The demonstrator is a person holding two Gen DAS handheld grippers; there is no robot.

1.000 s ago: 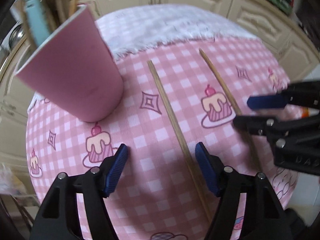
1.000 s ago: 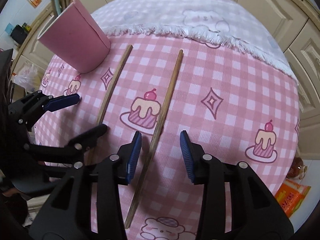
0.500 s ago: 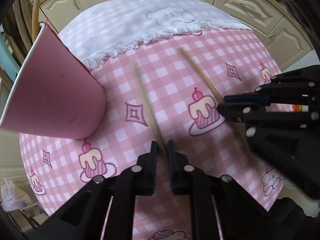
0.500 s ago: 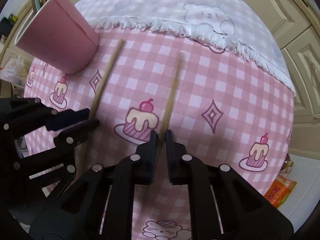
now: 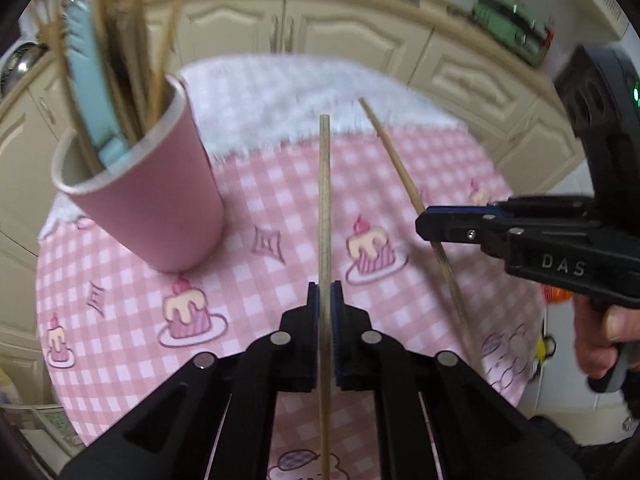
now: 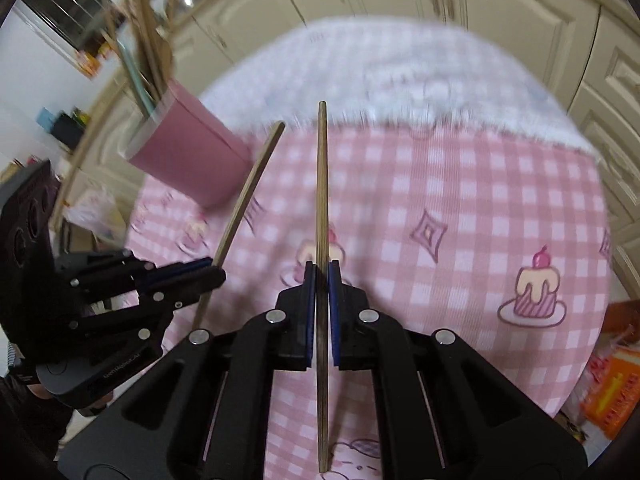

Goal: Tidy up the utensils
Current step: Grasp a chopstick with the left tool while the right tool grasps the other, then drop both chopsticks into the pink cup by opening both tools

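Left tool (image 5: 325, 296), right tool (image 6: 321, 276) each clamp one chopstick; pink cup (image 5: 160, 208) holds chopsticks, blue utensil (image 5: 90, 76).

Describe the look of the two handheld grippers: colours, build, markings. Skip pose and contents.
Both are matte black plastic with angular linkage arms joined by round silver rivets, and blue pads line the fingers. The left gripper and right gripper look alike. The left-wrist view shows pale "DAS" lettering on the right gripper's side, a green light on its black housing, and a bare hand on its grip. No cables visible.

home kitchen | cream cabinets (image 5: 352, 28) | cupcake-print tablecloth (image 6: 460, 208)
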